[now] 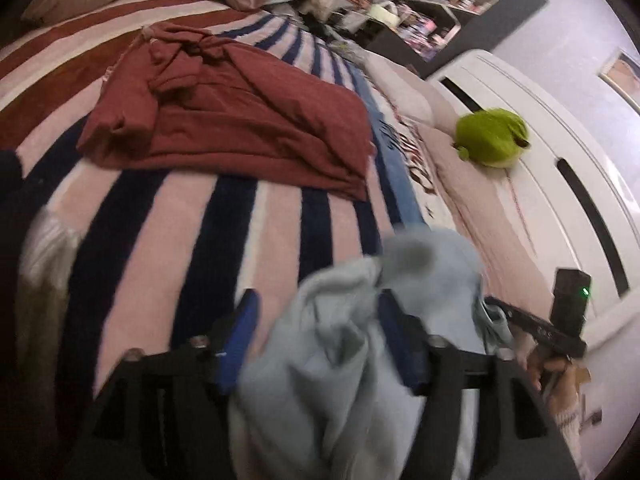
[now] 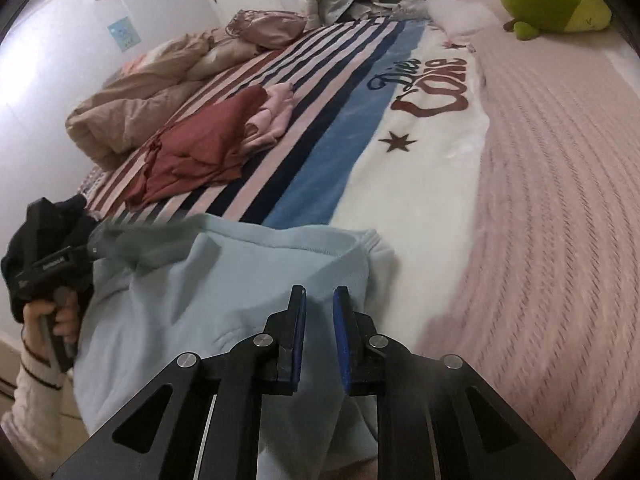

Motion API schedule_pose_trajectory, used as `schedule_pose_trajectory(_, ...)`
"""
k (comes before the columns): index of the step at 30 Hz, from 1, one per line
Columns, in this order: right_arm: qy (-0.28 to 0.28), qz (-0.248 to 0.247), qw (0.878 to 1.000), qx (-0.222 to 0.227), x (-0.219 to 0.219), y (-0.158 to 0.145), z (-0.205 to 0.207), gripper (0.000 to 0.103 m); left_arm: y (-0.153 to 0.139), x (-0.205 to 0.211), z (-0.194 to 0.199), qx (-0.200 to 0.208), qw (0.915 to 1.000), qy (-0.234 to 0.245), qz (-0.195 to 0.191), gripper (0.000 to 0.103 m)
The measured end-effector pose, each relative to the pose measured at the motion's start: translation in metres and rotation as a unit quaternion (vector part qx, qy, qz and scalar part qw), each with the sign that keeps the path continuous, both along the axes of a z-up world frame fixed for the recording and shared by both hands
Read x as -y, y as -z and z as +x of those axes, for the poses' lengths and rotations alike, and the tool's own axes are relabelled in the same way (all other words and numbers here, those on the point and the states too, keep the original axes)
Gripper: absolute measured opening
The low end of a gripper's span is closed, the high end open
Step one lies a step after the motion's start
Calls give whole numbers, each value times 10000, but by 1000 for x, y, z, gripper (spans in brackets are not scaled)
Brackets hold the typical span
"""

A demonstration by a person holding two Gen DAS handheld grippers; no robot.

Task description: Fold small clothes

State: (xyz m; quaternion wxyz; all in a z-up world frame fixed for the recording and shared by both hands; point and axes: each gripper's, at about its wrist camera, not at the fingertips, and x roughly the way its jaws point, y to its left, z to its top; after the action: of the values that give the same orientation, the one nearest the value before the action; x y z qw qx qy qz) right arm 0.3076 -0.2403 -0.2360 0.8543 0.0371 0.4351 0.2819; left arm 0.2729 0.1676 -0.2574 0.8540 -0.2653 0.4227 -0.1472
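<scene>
A light blue garment (image 2: pixel 224 304) lies at the near edge of the bed, part of it bunched up between the fingers of my left gripper (image 1: pixel 316 304), which stand wide apart with the cloth (image 1: pixel 340 344) draped over them. My right gripper (image 2: pixel 320 300) hovers just above the garment's right side, jaws a narrow gap apart with nothing between them. The left gripper also shows at the left of the right wrist view (image 2: pixel 52 268), held in a hand. The right gripper shows at the right of the left wrist view (image 1: pixel 536 324). A dark red garment (image 1: pixel 224 120) lies crumpled farther up the bed.
The bed carries a striped blanket (image 2: pixel 332 148) and a pink knitted cover (image 2: pixel 552 200). A pink garment (image 2: pixel 272 116) lies beside the red one. A green plush toy (image 1: pixel 492 136) sits near the white bed rail (image 1: pixel 560 128). Beige duvet (image 2: pixel 152 88) and pillows are piled at the head.
</scene>
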Motion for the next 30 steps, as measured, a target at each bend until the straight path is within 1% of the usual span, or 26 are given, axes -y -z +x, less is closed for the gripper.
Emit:
schedule_pose_trajectory(1,-18,35,10000,5,3,-2,-4,12,-4,1,-7,81,9998,162,17,75)
schedule_pose_trajectory(2,-40,86,10000,8,7,-3,-10,15,-10,0,-18,186,9992,335,83,77)
schedule_pose_trajectory(3,-52,138,9999,16,10,-4,-16,22,-13,3,-24,264,9985,437,180,78)
schedule_pose_trajectory(4,-63,169,9998,32,11,-5,-24,24,-16,7,-32,321,9977,504,327,79)
schedule_pose_trajectory(7,-105,232,9996,82,15,-9,-44,24,-21,19,-51,333,9957,565,660,79)
schedule_pose_trajectory(8,-136,249,9995,99,14,-11,-52,24,-22,23,-56,331,9946,519,831,79)
schedule_pose_trajectory(9,-165,250,9995,122,13,-12,-58,26,-21,26,-58,290,9934,459,1006,79)
schedule_pose_trajectory(10,-181,227,9994,172,12,-13,-64,32,-19,32,-60,219,9912,370,1253,79)
schedule_pose_trajectory(11,-175,202,9994,207,12,-14,-69,36,-15,34,-63,206,9901,336,1349,79)
schedule_pose_trajectory(13,-159,140,9995,252,9,-12,-78,48,-9,41,-63,275,9873,309,1531,79)
schedule_pose_trajectory(14,-147,83,9995,269,7,-10,-81,53,-6,43,-63,287,9858,265,1634,79)
schedule_pose_trajectory(15,-119,-15,9995,301,5,-7,-83,59,-3,46,-62,270,9849,223,1697,79)
schedule_pose_trajectory(16,-83,-136,9993,335,3,-3,-85,62,-1,49,-60,264,9843,170,1736,79)
schedule_pose_trajectory(18,-1,-467,9979,459,-2,4,-87,63,-1,55,-60,348,9838,174,1747,70)
schedule_pose_trajectory(20,-86,-615,9969,475,-7,13,-86,63,-1,63,-58,367,9826,297,1796,51)
schedule_pose_trajectory(21,-131,-648,9969,421,-9,19,-84,63,-1,66,-56,354,9813,322,1863,47)
schedule_pose_trajectory(22,-135,-657,9970,377,-10,24,-81,63,0,68,-53,330,9796,330,1953,36)
schedule_pose_trajectory(23,-121,-648,9973,326,-11,28,-77,63,0,69,-51,313,9793,317,1977,21)
schedule_pose_trajectory(24,-100,-581,9978,289,-12,31,-74,63,0,67,-50,309,9812,314,1878,20)
schedule_pose_trajectory(26,-39,-386,9987,318,-10,31,-70,62,-4,58,-53,416,9880,340,1448,16)
schedule_pose_trajectory(28,113,-229,9990,373,-3,26,-69,55,-9,42,-60,540,9942,320,876,16)
schedule_pose_trajectory(29,207,-169,9988,421,2,22,-68,55,-11,31,-64,523,9961,221,670,15)
schedule_pose_trajectory(30,383,-173,9977,525,9,17,-68,55,-11,27,-67,489,9966,139,652,16)
